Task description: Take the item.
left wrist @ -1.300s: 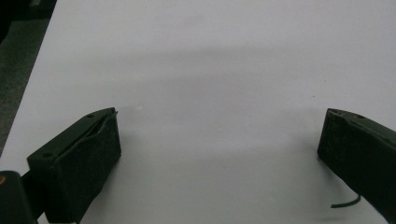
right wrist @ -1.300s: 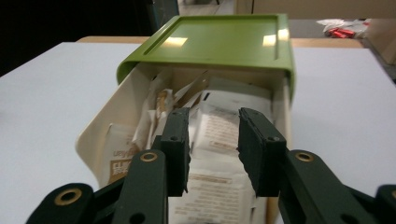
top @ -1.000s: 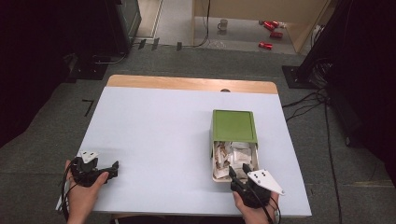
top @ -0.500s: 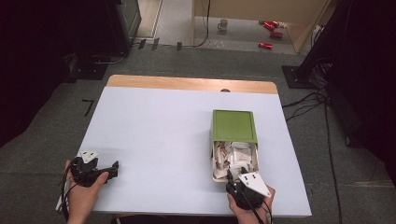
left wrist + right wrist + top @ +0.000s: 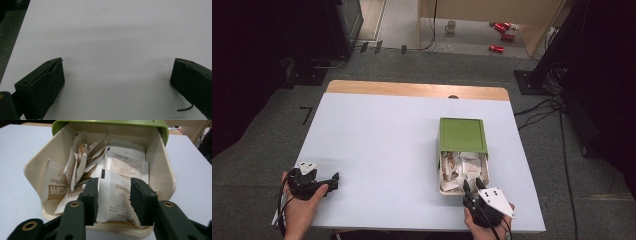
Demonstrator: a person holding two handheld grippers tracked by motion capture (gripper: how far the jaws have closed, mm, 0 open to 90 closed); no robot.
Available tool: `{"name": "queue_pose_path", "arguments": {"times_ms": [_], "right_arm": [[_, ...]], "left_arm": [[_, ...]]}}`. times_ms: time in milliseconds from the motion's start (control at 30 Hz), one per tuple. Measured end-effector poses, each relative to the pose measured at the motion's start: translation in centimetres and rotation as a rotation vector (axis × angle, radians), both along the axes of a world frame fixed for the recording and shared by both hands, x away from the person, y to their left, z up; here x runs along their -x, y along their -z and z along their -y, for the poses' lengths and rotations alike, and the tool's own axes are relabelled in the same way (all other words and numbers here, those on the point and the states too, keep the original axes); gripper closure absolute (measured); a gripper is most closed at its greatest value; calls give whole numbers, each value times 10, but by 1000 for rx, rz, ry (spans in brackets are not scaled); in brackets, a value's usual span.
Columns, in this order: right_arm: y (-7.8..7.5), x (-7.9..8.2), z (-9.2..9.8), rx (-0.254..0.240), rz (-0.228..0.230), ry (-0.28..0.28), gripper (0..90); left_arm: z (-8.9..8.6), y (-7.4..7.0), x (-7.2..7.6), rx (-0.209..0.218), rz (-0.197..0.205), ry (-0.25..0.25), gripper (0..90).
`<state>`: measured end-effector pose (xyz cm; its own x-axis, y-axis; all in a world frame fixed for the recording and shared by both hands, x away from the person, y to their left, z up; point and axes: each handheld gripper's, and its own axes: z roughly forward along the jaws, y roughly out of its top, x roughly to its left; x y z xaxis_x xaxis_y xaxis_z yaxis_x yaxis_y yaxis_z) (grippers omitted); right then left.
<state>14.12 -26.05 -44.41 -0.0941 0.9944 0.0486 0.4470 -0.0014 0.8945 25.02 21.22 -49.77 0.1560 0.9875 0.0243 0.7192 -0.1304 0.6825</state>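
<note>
While the left gripper (image 5: pixel 332 181) rests low at the tabletop's (image 5: pixel 387 145) near left corner, held in a hand (image 5: pixel 301 210), its jaws stand wide apart with only bare white surface between them, as the left gripper view shows. The right gripper (image 5: pixel 472 187) sits at the near edge toward the right corner, its jaws at the near rim of a cream box (image 5: pixel 441 175). That box lies right of the tabletop's centre, its far half covered by a green lid (image 5: pixel 462 135) and its near half open and full of paper sachets (image 5: pixel 462 167). In the right gripper view, the jaws are partly open on either side of a white sachet (image 5: pixel 113 195) that leans on the box's near wall; whether they touch it cannot be told.
</note>
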Motion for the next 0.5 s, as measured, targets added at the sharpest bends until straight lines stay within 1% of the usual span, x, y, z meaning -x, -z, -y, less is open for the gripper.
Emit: {"name": "queue_pose_path", "arguments": {"times_ms": [133, 233, 300, 433, 500], "right_arm": [[2, 0, 1, -8, -10, 1, 672], [6, -1, 0, 0, -20, 7, 681], [7, -2, 0, 11, -31, 24, 692], [10, -4, 1, 27, -44, 38, 709], [10, -4, 1, 32, -48, 42, 739]], "left_arm": [[0, 0, 0, 0, 0, 0, 0], [0, 0, 0, 0, 0, 0, 0], [0, 0, 0, 0, 0, 0, 0], [0, 0, 0, 0, 0, 0, 0], [0, 0, 0, 0, 0, 0, 0]]}}
